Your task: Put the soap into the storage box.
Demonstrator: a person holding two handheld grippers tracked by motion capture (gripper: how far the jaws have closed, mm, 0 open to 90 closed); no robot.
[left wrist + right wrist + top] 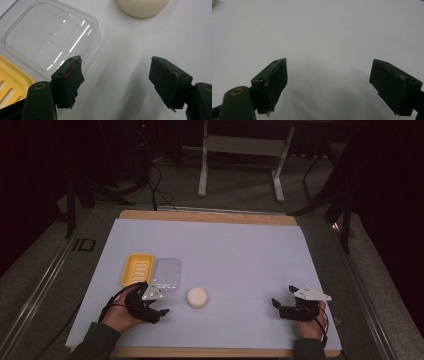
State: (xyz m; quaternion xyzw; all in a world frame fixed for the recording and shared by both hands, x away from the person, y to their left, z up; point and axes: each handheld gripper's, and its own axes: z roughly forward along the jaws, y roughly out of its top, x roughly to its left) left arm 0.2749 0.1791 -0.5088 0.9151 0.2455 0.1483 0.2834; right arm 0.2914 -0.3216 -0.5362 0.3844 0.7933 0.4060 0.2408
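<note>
My left gripper [116,75] gapes, nothing between its jaws, lower frame; clear lid [50,37] upper left; soap [142,7] top; right gripper [328,82] gapes too, over bare worktop [324,30].

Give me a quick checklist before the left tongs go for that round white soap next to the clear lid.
1. Left tongs open, nothing between them: ok.
2. Round white soap free on the white sheet, apart from the other things: ok.
3. Path from left tongs to soap unobstructed: ok.
4. Clear lid lies beside the yellow dish, off the dish: ok.
5. Left tongs close to the lid's corner; whether they touch: cannot tell.
6. Right tongs open, holding nothing, away from the soap: ok.
</note>
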